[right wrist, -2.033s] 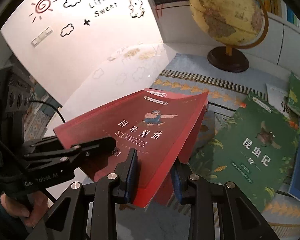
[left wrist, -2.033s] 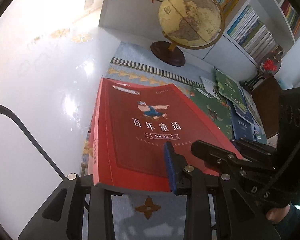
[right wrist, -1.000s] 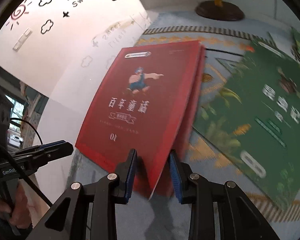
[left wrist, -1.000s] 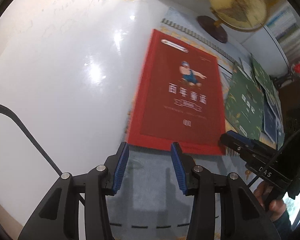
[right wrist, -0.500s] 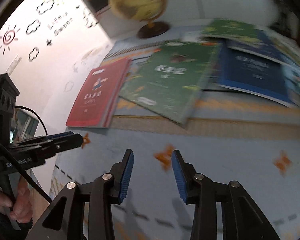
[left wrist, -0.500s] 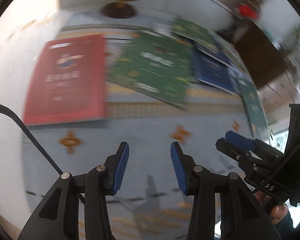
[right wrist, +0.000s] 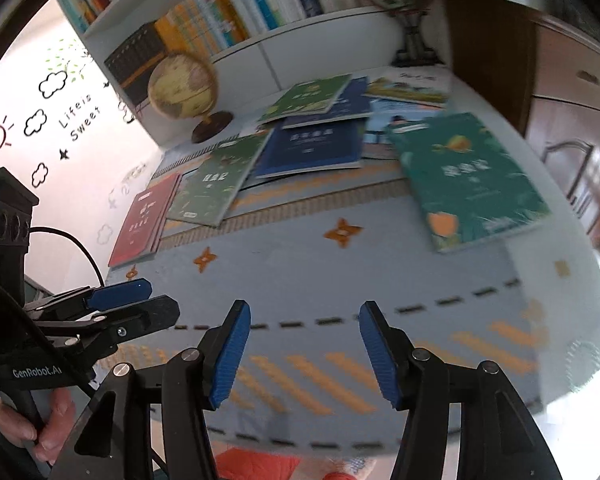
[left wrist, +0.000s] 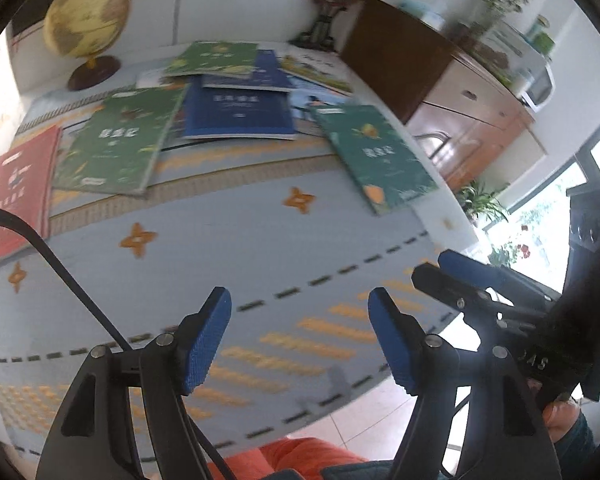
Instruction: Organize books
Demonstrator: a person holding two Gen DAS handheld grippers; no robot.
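Books lie scattered flat across the far half of the tabletop, which is covered by a pale blue cloth with orange stars and dashed lines. At the left edge sits a red book, its right side just beside a green book that partly overlaps a navy book. Behind these, another green one rests on top of a second navy cover, with a picture book further right. A teal book lies apart near the right edge of the tabletop, tilted. A globe stands at the back left corner, in front of a bookshelf full of upright volumes.

Both grippers hover above the bare near part of the cloth, touching no book. The left gripper has its jaws wide apart and empty. The right gripper likewise shows its jaws spread, with nothing between them.
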